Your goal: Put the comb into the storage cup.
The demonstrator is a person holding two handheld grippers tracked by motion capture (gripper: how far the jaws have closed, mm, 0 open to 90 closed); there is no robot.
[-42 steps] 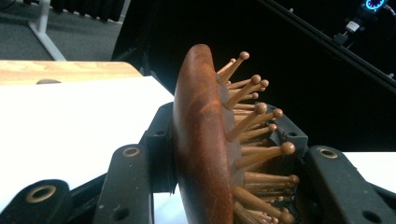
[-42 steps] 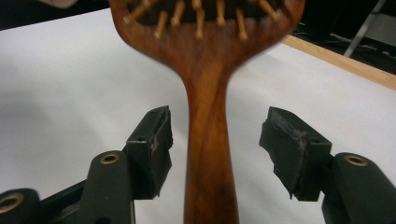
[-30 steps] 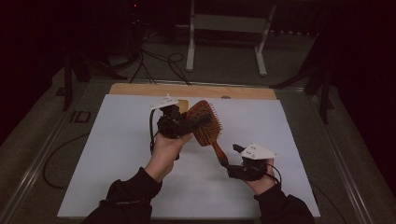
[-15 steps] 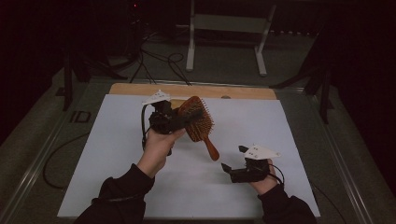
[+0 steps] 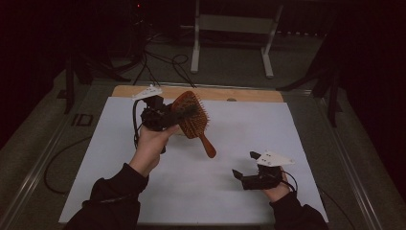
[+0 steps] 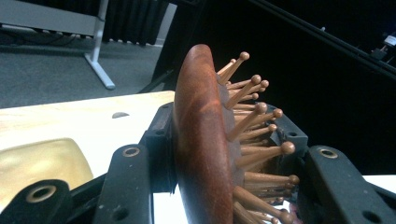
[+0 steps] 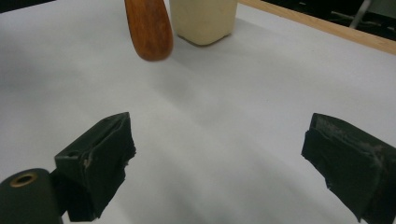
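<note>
A wooden paddle hairbrush with ball-tipped pins hangs above the white table, handle pointing down and to the right. My left gripper is shut on the brush head, one jaw on its smooth back and one among the pins. In the left gripper view the brush stands edge-on between the jaws. My right gripper rests low near the table's front right. It is open, its jaws have just been opening, and nothing lies between them. In the right gripper view the handle tip hangs ahead of that gripper.
The white sheet covers the table, with a wooden strip along its far edge. A cream block stands behind the handle tip. A metal stand and cables lie on the floor beyond.
The right gripper has let go of the brush handle, opened wide and drawn back toward the front right. The left hand has carried the brush left and a little higher.
</note>
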